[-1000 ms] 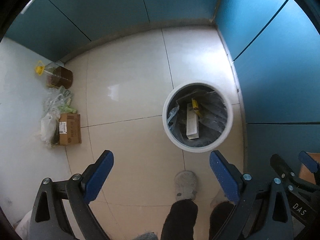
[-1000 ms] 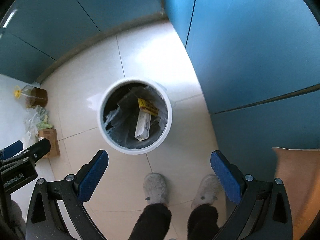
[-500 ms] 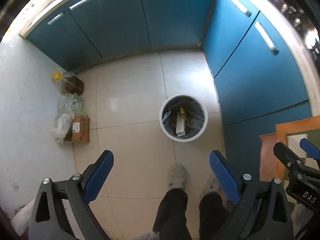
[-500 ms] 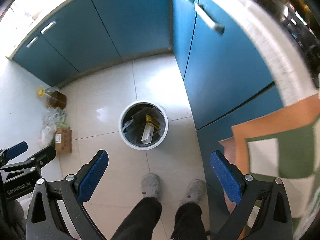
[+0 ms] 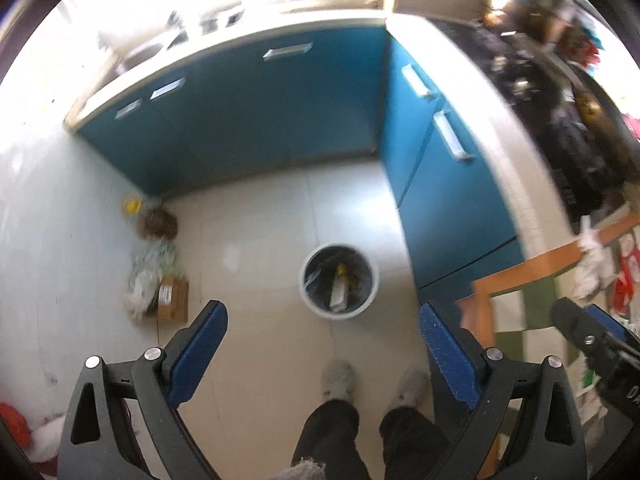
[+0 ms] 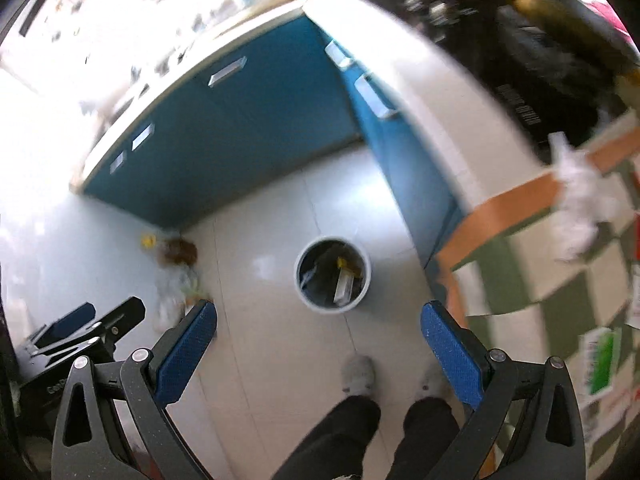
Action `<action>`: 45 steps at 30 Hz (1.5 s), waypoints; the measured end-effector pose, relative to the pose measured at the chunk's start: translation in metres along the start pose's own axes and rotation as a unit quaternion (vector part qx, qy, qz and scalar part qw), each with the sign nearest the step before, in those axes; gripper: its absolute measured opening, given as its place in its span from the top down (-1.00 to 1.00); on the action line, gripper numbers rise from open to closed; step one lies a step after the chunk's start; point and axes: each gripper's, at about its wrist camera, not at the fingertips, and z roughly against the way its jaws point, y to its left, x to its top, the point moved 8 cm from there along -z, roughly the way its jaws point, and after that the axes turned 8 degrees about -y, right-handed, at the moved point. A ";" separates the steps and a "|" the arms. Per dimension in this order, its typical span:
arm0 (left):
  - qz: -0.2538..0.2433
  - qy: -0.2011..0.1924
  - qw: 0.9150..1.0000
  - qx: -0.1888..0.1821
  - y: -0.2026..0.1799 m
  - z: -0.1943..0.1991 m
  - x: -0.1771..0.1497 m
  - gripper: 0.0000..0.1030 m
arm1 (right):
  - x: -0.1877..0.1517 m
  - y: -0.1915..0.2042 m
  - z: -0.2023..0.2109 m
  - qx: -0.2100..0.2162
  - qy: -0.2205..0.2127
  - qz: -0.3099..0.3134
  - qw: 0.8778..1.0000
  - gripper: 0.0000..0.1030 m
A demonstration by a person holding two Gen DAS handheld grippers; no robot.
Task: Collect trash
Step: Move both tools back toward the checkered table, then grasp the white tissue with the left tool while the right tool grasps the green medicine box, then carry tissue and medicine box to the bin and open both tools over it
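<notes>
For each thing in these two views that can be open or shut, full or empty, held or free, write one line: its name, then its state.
left gripper: jaws open, holding nothing.
right gripper: jaws open, holding nothing.
trash bin: upright on the floor, lidless, bag-lined, trash inside.
white box: inside the bin.
cabinet doors: shut.
crumpled white wrapper: free on the checked cloth.
cardboard box: on the floor by the wall.

No legible text. Blurred white lettering on black object (image 6: 520, 108) atop counter (image 6: 440, 92); cardboard box (image 5: 173, 304) label unreadable.
</notes>
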 end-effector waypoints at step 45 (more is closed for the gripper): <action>-0.156 0.023 0.976 -0.147 -0.319 -0.004 0.042 0.95 | 0.006 -0.412 0.152 -0.225 -0.101 -0.261 0.933 -0.35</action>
